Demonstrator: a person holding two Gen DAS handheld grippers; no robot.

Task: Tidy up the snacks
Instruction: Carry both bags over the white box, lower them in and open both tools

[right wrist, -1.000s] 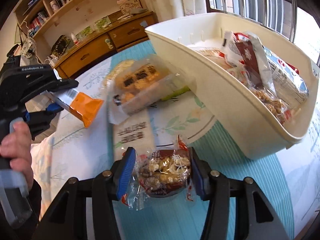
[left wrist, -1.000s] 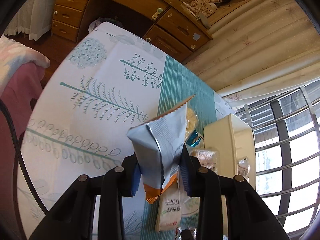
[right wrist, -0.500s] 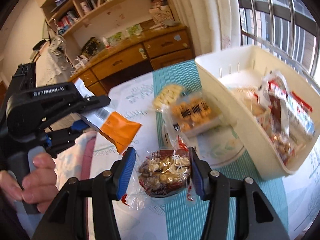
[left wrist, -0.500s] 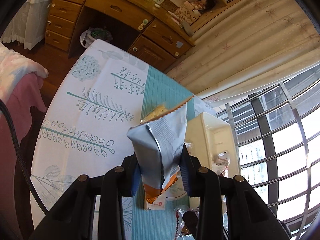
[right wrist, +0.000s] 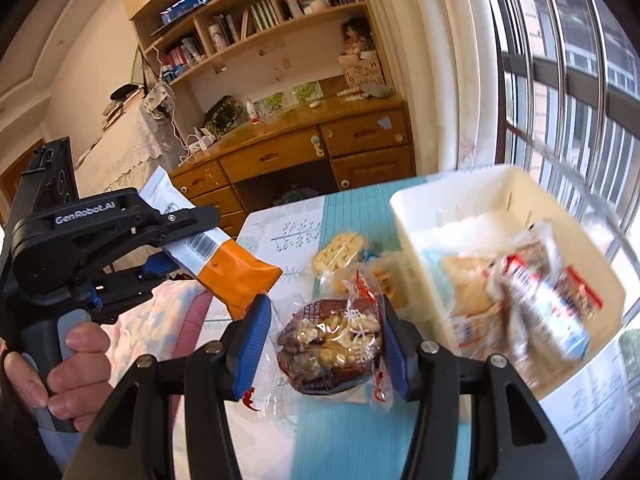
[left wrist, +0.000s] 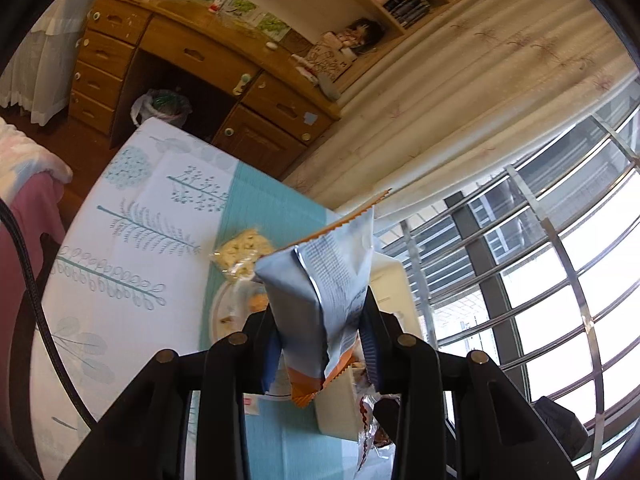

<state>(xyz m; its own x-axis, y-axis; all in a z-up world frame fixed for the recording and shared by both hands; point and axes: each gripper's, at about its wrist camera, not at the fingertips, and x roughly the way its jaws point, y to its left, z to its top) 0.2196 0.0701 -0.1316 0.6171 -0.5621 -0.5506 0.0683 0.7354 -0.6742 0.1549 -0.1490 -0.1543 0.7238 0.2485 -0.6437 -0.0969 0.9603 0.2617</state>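
A: Where was the silver and orange packet (left wrist: pixel 320 292) in relation to the left gripper (left wrist: pixel 320 354)?

B: Right between its jaws. The blue pads (left wrist: pixel 370 354) pinched it partway along its length, so the silver end with the serrated seal stuck up past the fingertips and the orange end hung below them. In the right wrist view the same packet (right wrist: pixel 224 264) ran slantwise through that gripper (right wrist: pixel 156 252), orange end toward the table, with a hand (right wrist: pixel 76 376) wrapped round the grip.

A: And the right gripper (right wrist: pixel 326 344)?

B: Its jaws were clamped on a clear bag of nuts (right wrist: pixel 332 344) with dark and red printing. The bag sat squarely between the two blue pads (right wrist: pixel 252 344), its crinkled edges spilling out below and in front.

A: Were both off the table?

B: Yes, both were held in the air above the tablecloth (right wrist: pixel 360 216).

A: Where were the other snacks?

B: A pale pack of crackers (right wrist: pixel 340 250) lay on the teal stripe. The cream bin (right wrist: pixel 472 204) stood to the right of the held nut bag, with several wrapped snacks (right wrist: pixel 532 304) inside, too blurred to read.
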